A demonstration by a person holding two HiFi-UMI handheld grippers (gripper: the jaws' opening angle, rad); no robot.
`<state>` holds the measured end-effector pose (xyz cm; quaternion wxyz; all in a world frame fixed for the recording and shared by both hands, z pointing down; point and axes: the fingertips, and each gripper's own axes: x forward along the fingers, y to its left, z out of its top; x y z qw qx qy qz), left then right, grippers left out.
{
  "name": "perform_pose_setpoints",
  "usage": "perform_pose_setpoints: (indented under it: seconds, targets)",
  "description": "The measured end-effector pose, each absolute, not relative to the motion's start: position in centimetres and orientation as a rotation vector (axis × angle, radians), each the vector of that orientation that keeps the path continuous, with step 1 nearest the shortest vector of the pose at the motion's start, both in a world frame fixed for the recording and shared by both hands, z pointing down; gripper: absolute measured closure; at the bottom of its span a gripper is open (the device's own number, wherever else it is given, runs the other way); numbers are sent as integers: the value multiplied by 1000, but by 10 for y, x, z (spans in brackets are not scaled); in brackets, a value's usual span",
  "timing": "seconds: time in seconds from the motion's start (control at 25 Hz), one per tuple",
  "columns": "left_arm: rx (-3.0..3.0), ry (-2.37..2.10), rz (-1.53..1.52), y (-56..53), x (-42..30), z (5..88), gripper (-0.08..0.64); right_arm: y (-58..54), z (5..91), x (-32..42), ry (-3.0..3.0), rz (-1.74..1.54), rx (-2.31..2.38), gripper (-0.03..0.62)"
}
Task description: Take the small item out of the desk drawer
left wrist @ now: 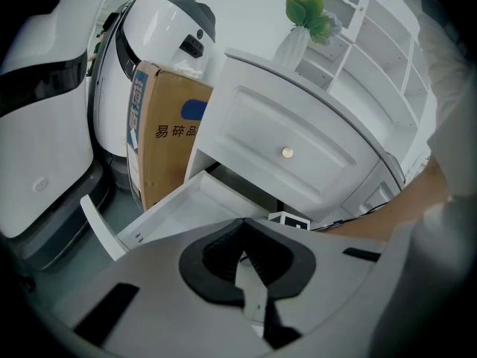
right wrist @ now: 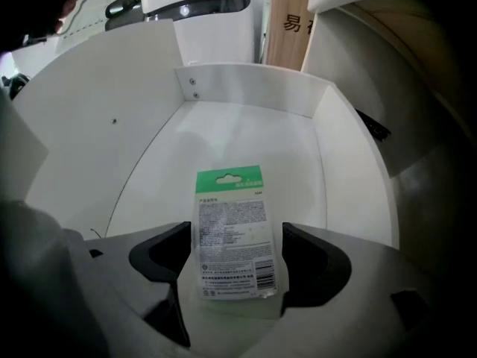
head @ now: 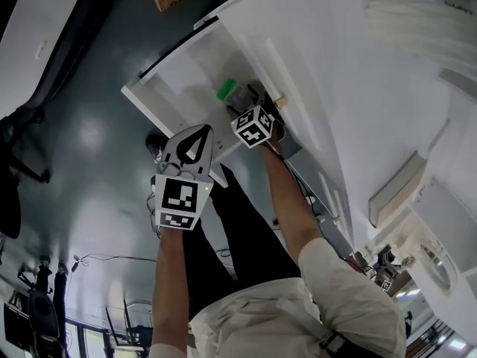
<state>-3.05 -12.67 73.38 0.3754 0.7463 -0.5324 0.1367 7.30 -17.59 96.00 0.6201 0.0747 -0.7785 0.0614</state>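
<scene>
- Right gripper (right wrist: 237,239): jaws spread wide and pointing steeply down into the open drawer (right wrist: 250,88). The pads stand on either side of the packet and do not press on it.
- Packet (right wrist: 229,200) — the small item, with a green header and its printed back facing up — lies flat on the drawer floor. Its lower half is between the jaws.
- Step in hand, as judged: the grasp. The packet is thin and flat, so lower the gripper until the pad tips reach the floor. Keep the packet centred, then close across its width so it bows up into the pads and does not slide out.
- Left gripper (left wrist: 242,231): jaws closed tip to tip with nothing between them. It hangs outside the drawer, short of it.
- Clearances: both side walls stand apart from the packet, and the far wall lies beyond its green end.
- Withdrawal: lift straight up — the desk front with its knob (left wrist: 287,153) rises above the drawer's inner end, and a cardboard box (left wrist: 168,133) stands beside it.
</scene>
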Motion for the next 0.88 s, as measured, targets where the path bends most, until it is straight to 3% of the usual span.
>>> perform_pose_setpoints:
  seconds: [0.88]
  targets:
    - [1867, -1360, 348, -116, -40, 747, 545, -160, 955, 64, -1764, 181, 174, 238]
